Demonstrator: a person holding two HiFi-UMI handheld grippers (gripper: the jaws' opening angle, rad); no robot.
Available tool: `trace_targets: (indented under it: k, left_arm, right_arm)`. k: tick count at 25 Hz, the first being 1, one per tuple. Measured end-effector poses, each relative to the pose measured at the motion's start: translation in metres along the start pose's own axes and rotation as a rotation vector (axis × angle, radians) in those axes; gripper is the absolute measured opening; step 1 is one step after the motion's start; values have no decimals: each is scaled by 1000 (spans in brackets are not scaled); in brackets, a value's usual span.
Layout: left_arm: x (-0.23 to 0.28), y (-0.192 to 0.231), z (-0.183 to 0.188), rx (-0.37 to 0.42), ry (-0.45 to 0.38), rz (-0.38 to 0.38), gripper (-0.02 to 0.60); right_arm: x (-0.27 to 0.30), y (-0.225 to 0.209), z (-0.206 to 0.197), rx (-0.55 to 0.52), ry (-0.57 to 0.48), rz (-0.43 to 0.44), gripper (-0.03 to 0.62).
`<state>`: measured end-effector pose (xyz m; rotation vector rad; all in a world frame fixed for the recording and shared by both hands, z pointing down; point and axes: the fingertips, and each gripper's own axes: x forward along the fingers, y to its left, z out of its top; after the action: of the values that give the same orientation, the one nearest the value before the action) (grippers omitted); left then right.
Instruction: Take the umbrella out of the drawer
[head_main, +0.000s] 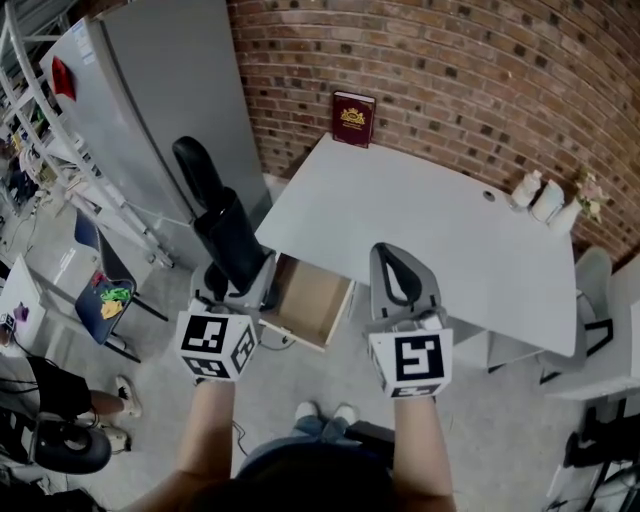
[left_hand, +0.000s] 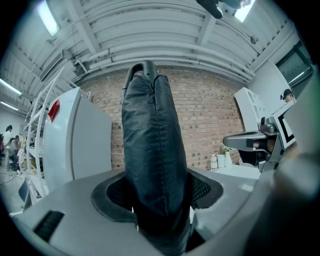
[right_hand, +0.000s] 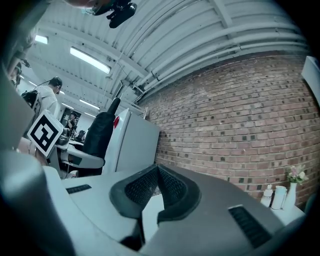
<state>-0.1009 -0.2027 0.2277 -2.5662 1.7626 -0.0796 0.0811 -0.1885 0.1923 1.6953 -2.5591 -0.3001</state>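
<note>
The black folded umbrella (head_main: 215, 215) stands upright in the air left of the white desk (head_main: 420, 220), and my left gripper (head_main: 238, 283) is shut on its lower part. In the left gripper view the umbrella (left_hand: 152, 150) fills the gap between the pads of my left gripper (left_hand: 157, 195), with its handle end at the top. Under the desk's left corner the wooden drawer (head_main: 310, 300) hangs open and looks empty. My right gripper (head_main: 398, 256) is level in front of the desk, its jaws closed tip to tip on nothing (right_hand: 157, 170). The umbrella (right_hand: 100, 135) also shows at the left of the right gripper view.
A red book (head_main: 353, 118) leans on the brick wall at the desk's far edge. White bottles and a small vase (head_main: 545, 200) stand at the desk's right corner. A grey cabinet (head_main: 150, 110) rises left of the umbrella. A chair (head_main: 105, 295) stands at the left.
</note>
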Motion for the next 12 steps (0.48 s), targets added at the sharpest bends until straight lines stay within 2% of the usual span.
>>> trace_targets:
  k: [5, 12]
  left_arm:
    - [-6, 5, 0, 7, 0, 10, 268]
    - [-12, 4, 13, 43, -44, 20, 268]
  right_arm:
    - [0, 4, 3, -5, -6, -7, -8]
    - [-5, 3, 15, -38, -44, -29, -8]
